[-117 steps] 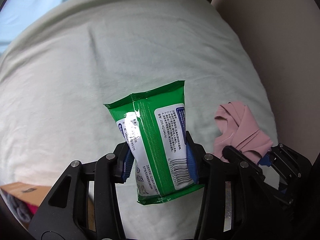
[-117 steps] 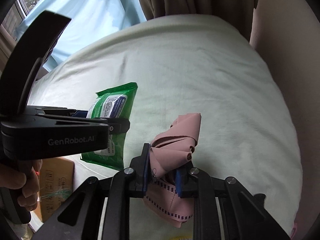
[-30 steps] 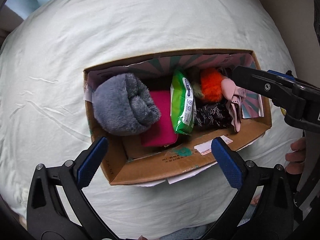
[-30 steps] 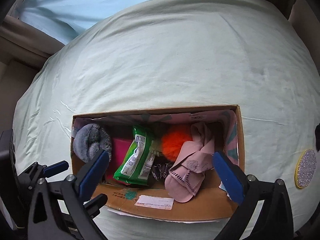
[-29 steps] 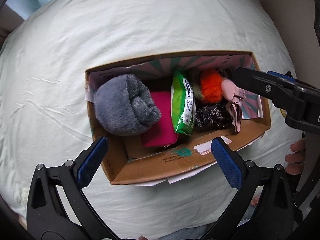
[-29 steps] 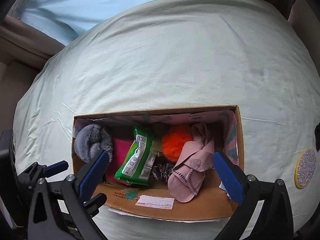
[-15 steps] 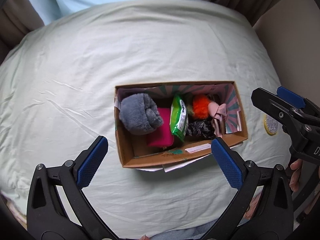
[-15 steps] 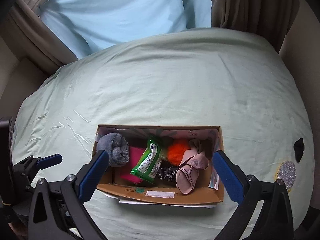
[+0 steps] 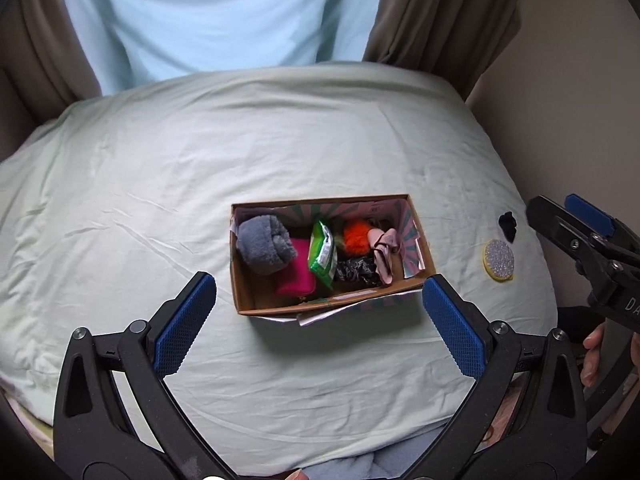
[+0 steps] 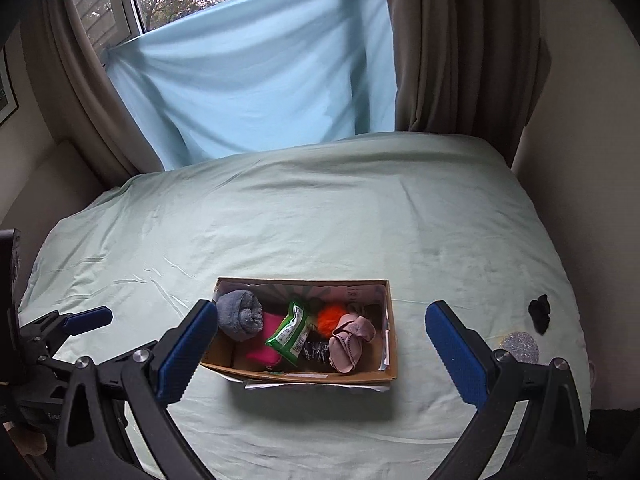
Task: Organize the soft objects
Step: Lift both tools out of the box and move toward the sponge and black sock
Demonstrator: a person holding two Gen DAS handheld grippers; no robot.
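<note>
Your left gripper (image 9: 318, 322) hangs high above the bed (image 9: 160, 184) with its blue pads spread wide and nothing between them. Your right gripper (image 10: 320, 352) is the same: jaws wide apart, empty, held well above the bedding.

Straight ahead of both grippers, and below them, sits an open cardboard box (image 9: 244, 292) on the pale green sheet. Inside it, running from the left gripper's left to its right, are a rolled grey fleece (image 9: 264, 244), a magenta pouch (image 9: 296, 276), a green wipes packet (image 9: 322, 254) standing on edge, an orange pompom (image 9: 356, 236), a dark patterned item (image 9: 358, 272) and a folded pink cloth (image 9: 384, 250).

Two things lie outside the box, well off to the right of both grippers near the bed's edge: a small black item (image 10: 539, 312) and, just nearer you, a round glittery pad (image 10: 519, 346). These look like what is left to gather.

The risks from here are judgements. Both loose pieces are small and low on soft bedding, so closing on them may pinch the sheet too and drag it, shifting the box. They sit close to the edge, and a nudge could push them off. The box is full, so a careless drop might catch the upright wipes packet or land on the rim.
</note>
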